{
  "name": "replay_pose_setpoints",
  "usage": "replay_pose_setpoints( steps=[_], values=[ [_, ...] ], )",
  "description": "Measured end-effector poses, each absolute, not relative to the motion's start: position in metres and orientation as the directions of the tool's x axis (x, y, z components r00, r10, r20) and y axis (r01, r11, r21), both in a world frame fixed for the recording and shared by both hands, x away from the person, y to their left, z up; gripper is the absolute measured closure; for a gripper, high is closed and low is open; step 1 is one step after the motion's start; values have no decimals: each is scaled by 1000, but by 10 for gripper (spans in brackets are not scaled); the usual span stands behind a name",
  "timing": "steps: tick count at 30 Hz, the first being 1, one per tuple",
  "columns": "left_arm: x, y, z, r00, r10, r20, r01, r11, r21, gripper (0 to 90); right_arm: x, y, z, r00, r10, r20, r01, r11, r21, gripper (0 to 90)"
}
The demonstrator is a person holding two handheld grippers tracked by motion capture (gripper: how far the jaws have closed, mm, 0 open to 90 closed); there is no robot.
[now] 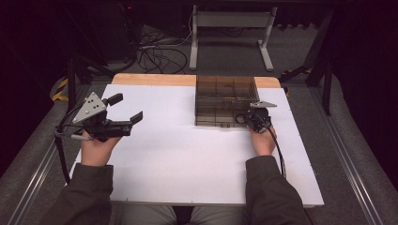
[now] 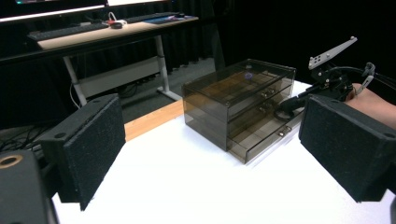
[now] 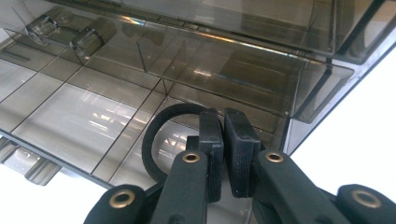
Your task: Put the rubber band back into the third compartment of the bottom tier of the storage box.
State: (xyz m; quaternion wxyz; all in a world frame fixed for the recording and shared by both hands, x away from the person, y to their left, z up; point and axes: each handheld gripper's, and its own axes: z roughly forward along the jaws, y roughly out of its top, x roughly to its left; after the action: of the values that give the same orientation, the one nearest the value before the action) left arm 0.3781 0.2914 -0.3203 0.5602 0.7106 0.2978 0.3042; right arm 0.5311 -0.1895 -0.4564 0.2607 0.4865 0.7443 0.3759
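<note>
A smoky clear drawer box (image 1: 225,100) (image 2: 238,100) stands at the far middle of the white table, its bottom drawer (image 3: 88,116) (image 2: 261,135) pulled out. My right gripper (image 1: 254,118) (image 3: 222,140) is at the box's front right corner, shut on a black ring (image 3: 154,135) (image 1: 240,118) (image 2: 283,113) that hangs over the open drawer's divided compartments. My left gripper (image 1: 126,108) (image 2: 210,149) hovers open at the table's left side, pointing toward the box with nothing between its pads (image 2: 88,149).
The white board (image 1: 187,154) sits on a wooden top whose edge (image 1: 155,79) shows behind. Beyond it are a desk frame (image 1: 230,33) and floor cables (image 1: 155,51). Clear drawer handles (image 3: 86,39) sit on the upper drawers.
</note>
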Motion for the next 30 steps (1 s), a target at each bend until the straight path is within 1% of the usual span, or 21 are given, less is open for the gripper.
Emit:
replay_pose_setpoints(
  steps=[11, 14, 22, 30],
  values=[
    [378, 290, -321, 633, 767, 104, 83, -201, 976, 78, 531, -187, -456, -415, 910, -25, 518, 258, 815, 809],
    [378, 290, -321, 632, 768, 103, 84, -199, 976, 78, 531, -187, -456, -418, 908, -20, 514, 254, 820, 766],
    [378, 290, -321, 632, 769, 102, 87, -201, 976, 78, 531, -186, -456, -445, 895, -11, 499, 258, 827, 707],
    [376, 292, -319, 629, 771, 102, 78, -194, 978, 78, 530, -186, -455, -442, 897, 13, 510, 239, 826, 642]
  ],
)
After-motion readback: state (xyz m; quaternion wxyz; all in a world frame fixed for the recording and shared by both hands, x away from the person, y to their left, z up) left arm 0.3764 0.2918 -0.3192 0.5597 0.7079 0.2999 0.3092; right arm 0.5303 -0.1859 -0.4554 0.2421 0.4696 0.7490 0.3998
